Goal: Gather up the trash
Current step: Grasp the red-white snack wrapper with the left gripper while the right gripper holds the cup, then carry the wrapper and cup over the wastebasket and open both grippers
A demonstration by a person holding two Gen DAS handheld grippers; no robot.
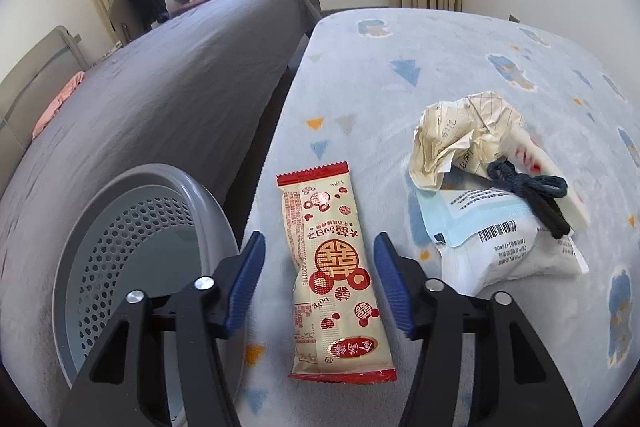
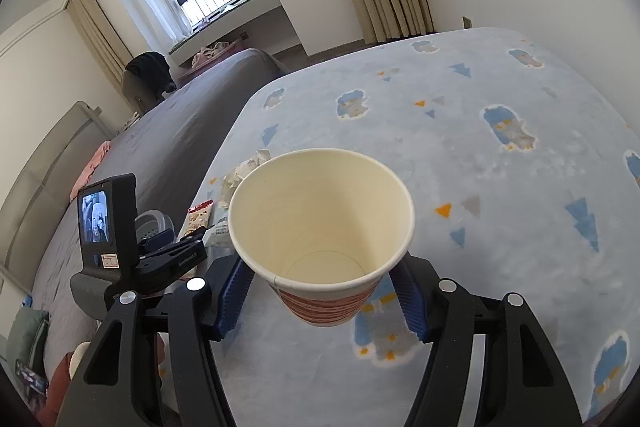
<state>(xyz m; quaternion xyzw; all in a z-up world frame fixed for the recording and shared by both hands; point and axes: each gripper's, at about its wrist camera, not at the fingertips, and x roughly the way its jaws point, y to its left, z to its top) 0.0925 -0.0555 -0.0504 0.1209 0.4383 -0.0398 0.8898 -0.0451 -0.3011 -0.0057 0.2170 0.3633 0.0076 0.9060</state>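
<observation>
The left gripper [image 1: 320,267] hangs over a red and cream snack wrapper [image 1: 334,275] that lies flat on the pale blue blanket [image 1: 460,67]; its blue pads [image 1: 394,283] stand apart on either side of the wrapper and do not press on it. Just left of that gripper, at the blanket's edge, sits a grey bin with a perforated liner [image 1: 132,251]. To the right of the wrapper lies a small heap of rubbish: a crumpled paper [image 1: 460,139], a white plastic packet with a barcode [image 1: 508,247] and a dark cord [image 1: 532,191] resting across them. The right gripper [image 2: 322,291] is clamped on a paper cup [image 2: 320,223], held upright and clear of the blanket, its mouth open to the camera and nothing visible inside. The grey bed [image 2: 160,155] runs alongside on the left
</observation>
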